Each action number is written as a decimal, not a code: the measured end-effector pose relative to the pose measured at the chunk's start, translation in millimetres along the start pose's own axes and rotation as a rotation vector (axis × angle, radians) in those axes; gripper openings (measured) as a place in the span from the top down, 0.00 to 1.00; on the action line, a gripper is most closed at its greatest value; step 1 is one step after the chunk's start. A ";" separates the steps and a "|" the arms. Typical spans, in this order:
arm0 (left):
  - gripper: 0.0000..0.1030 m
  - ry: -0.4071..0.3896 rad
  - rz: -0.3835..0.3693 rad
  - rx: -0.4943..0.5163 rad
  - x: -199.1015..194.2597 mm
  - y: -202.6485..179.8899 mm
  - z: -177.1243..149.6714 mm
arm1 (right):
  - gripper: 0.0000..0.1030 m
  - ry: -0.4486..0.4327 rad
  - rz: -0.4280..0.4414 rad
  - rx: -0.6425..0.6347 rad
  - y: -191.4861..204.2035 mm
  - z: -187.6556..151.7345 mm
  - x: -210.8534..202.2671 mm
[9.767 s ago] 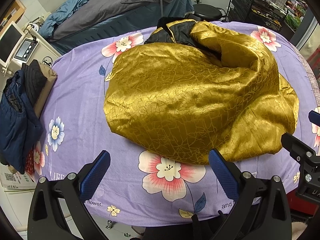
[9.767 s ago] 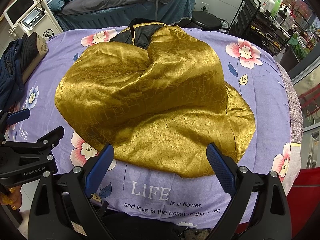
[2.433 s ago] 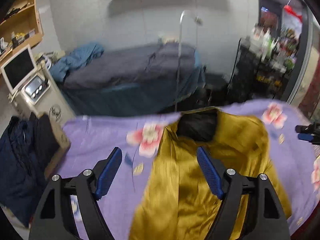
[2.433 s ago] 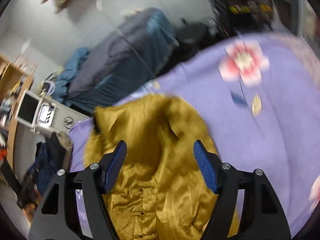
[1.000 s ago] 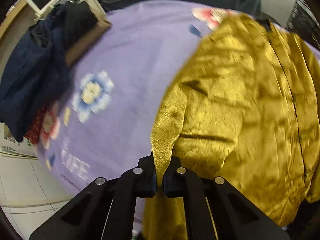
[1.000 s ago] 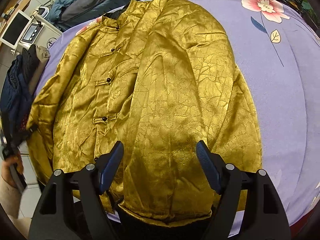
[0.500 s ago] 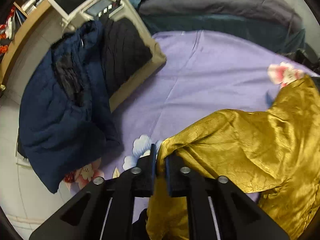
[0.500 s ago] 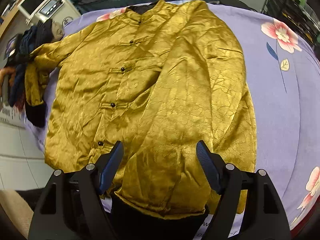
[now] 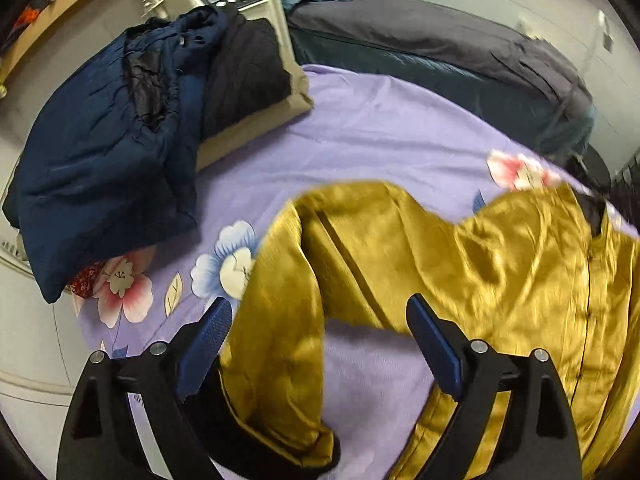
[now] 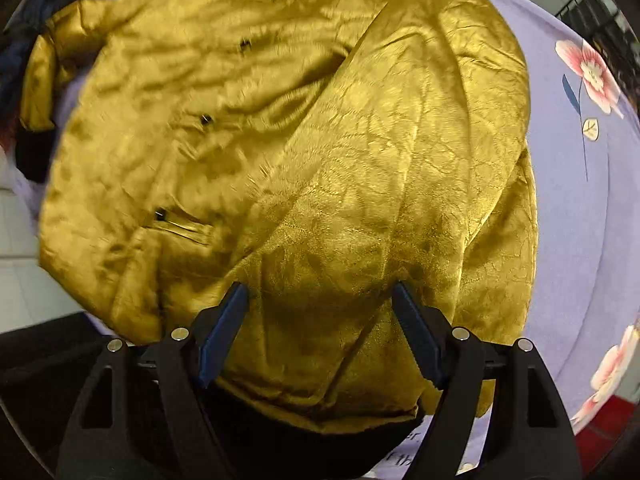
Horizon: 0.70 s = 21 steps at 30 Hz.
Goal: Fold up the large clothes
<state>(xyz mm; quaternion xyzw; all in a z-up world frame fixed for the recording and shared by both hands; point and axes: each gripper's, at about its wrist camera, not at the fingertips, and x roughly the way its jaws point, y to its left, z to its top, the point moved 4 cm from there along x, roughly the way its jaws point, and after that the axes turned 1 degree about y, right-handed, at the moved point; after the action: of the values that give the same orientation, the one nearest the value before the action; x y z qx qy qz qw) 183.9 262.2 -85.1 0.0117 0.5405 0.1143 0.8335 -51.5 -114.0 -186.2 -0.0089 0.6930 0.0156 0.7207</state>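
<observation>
Gold jacket [image 10: 320,152] lies spread, button front up, on purple floral sheet [image 9: 380,128]. Left sleeve [image 9: 280,320] runs out toward sheet's edge, near navy coat [image 9: 100,152].

Left gripper [image 9: 316,344]: fingers opening, wide, sleeve below them, not pinched. Right gripper [image 10: 320,332]: fingers apart above hem, nothing clamped.

Fabric judged satin-like: light, limp, slippery, creases easily, likely to slide from shallow pinch. Best hold probably at cuff, hem or shoulder seam, where cloth is doubled.
</observation>
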 end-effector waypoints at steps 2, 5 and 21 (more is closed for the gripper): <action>0.16 0.019 -0.019 0.042 -3.4 -16.0 -22.1 | 0.27 0.015 -0.016 -0.016 3.5 -0.1 9.9; 0.16 0.066 -0.065 0.094 -5.3 -41.4 -59.4 | 0.64 -0.013 -0.027 -0.069 7.8 -1.8 11.6; 0.16 0.232 -0.147 0.187 -8.8 -116.2 -172.2 | 1.00 -0.348 0.018 0.344 -167.3 8.0 -107.6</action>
<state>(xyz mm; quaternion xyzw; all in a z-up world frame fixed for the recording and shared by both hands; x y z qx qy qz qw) 45.5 129.3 -165.3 0.0363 0.6406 0.0026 0.7670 -41.9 -282.0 -79.8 0.1230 0.5510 -0.0951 0.8199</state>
